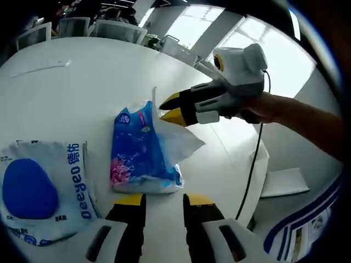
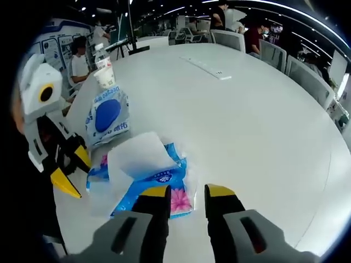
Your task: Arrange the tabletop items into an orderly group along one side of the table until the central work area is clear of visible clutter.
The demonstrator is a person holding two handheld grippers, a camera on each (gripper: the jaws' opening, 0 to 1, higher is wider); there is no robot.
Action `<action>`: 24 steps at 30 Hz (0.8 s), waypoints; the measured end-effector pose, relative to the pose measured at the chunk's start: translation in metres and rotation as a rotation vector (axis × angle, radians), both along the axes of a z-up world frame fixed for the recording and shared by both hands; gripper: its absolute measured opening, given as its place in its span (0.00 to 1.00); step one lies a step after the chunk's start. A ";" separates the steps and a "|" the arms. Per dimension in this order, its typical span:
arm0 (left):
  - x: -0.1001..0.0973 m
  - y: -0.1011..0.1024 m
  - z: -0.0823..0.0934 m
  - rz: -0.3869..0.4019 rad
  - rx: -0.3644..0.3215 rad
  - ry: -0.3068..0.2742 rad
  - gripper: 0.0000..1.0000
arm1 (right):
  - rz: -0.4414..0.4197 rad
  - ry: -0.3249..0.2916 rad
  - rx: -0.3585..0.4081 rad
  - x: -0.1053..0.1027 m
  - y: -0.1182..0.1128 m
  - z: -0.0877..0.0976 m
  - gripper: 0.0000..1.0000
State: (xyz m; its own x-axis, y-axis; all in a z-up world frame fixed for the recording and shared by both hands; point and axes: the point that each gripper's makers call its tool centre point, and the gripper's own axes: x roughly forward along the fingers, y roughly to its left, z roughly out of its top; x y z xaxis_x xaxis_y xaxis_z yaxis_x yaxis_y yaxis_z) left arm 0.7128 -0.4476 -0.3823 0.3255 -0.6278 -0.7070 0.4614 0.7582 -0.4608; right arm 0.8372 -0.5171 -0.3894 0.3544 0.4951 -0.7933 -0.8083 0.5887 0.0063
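While both grippers hover over the tissue pack [image 1: 143,150], neither has it: the left gripper [image 1: 163,201] shows jaws parted at bottom centre of the left gripper view, nothing between them, pack just ahead of the tips. The right gripper [image 2: 187,193] is likewise parted and empty at bottom centre of the right gripper view — pack [image 2: 156,183] right at its tips, a loose white sheet sticking up from the pack's opening.

The wipes pack [image 1: 38,189] lies at lower left of the left gripper view, just beside the tissue pack; in the right gripper view it sits upper left [image 2: 107,116], near the table [image 2: 247,120] edge, with a paper cup [image 2: 105,73] just beyond.

Likely step: move the tissue pack over to the wipes pack at the edge (that side already looks like the group). Advice — grip the pack body, not the loose sheet, or the tissue pulls out. Slide rather than lift; the soft wrap will sag. One gripper suffices.
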 end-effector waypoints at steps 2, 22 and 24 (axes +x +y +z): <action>0.004 0.001 -0.002 0.021 0.017 -0.006 0.21 | -0.004 -0.004 -0.007 0.002 -0.003 -0.002 0.13; 0.015 -0.001 -0.012 0.136 0.018 0.035 0.23 | -0.047 -0.019 -0.015 0.000 -0.011 -0.007 0.00; 0.018 0.000 -0.010 0.170 0.001 0.053 0.19 | -0.044 -0.016 -0.014 0.000 -0.011 -0.007 0.00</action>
State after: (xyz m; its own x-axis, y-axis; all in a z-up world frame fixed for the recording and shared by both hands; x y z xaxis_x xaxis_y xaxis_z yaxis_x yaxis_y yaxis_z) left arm 0.7307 -0.4475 -0.3927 0.3896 -0.5663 -0.7263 0.3017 0.8236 -0.4803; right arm 0.8369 -0.5279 -0.3966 0.3883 0.4679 -0.7939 -0.7817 0.6234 -0.0149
